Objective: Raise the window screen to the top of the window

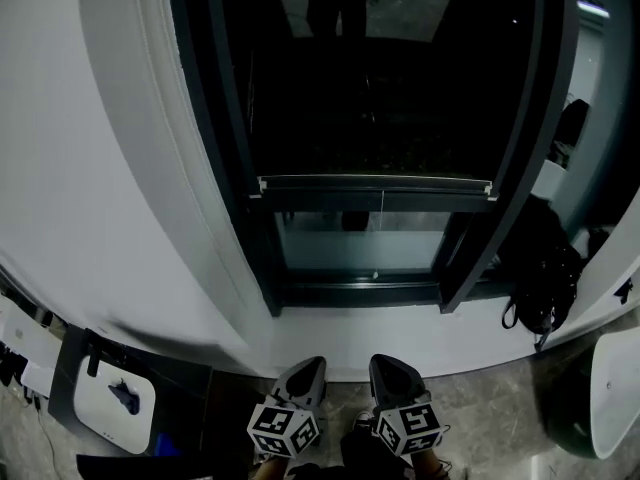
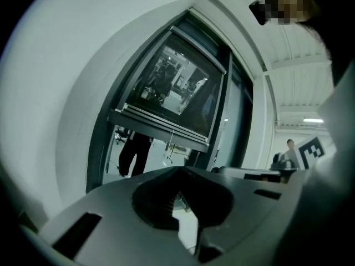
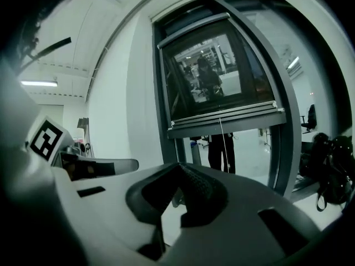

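The window screen (image 1: 370,98) is a dark mesh panel in a dark frame, and its grey bottom bar (image 1: 375,188) hangs partway up the window. Clear glass shows below the bar. A thin pull cord (image 3: 222,134) drops from the bar's middle. The same bar (image 2: 161,129) appears in the left gripper view. My left gripper (image 1: 305,373) and right gripper (image 1: 390,368) sit side by side at the bottom of the head view, well short of the window. The left gripper (image 2: 180,170) and right gripper (image 3: 178,166) both have their jaws closed together with nothing between them.
A black backpack (image 1: 545,278) leans by the window's right side. A white device (image 1: 115,398) lies on the floor at lower left, and a white rounded object (image 1: 615,393) at lower right. White wall flanks the window's left side. A person (image 2: 288,148) stands far right.
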`<state>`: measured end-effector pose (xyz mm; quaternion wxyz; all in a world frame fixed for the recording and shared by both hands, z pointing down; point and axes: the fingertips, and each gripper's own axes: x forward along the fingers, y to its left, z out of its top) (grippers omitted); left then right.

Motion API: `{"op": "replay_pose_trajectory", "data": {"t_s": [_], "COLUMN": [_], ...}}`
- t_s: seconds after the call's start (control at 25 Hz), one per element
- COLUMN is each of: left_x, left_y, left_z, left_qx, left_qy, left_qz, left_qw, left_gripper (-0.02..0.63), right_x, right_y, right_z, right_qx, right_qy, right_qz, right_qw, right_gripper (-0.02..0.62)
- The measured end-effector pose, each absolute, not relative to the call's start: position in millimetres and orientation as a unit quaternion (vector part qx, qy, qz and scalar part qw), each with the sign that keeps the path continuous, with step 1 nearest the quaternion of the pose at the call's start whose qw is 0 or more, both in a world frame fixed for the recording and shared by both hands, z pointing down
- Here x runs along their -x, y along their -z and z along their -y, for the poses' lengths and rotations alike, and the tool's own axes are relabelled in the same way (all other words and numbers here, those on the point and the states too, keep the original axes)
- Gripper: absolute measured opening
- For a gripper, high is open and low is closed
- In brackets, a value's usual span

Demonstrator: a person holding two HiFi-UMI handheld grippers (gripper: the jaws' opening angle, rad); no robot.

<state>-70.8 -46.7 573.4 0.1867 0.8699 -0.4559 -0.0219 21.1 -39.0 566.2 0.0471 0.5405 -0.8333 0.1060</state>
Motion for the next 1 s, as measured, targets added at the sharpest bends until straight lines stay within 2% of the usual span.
{"op": "replay_pose_trajectory", "data": {"t_s": [0.28, 0.52, 1.0], "left_x": [23, 5, 21], "left_y": [-569, -571, -537], "left_z": [118, 151, 232], "left_qx": [-0.855, -0.846, -0.867], "left_qy": [0.022, 0.013, -0.051], "left_qz": [0.489, 0.506, 0.489], "left_qw": [0.173, 0.167, 0.084], "left_gripper": [0.000, 0.000, 0.000], "right_x": [-70, -92, -122], "right_y": [-552, -551, -532], "right_z": [117, 153, 230], "right_qx": [-0.501, -0.488, -0.503], "right_qy": [-0.114, -0.111, -0.083], "right_qz": [0.858, 0.865, 0.860], "right_qw": [0.018, 0.027, 0.022], "right_gripper": [0.009, 0.009, 0.009]}}
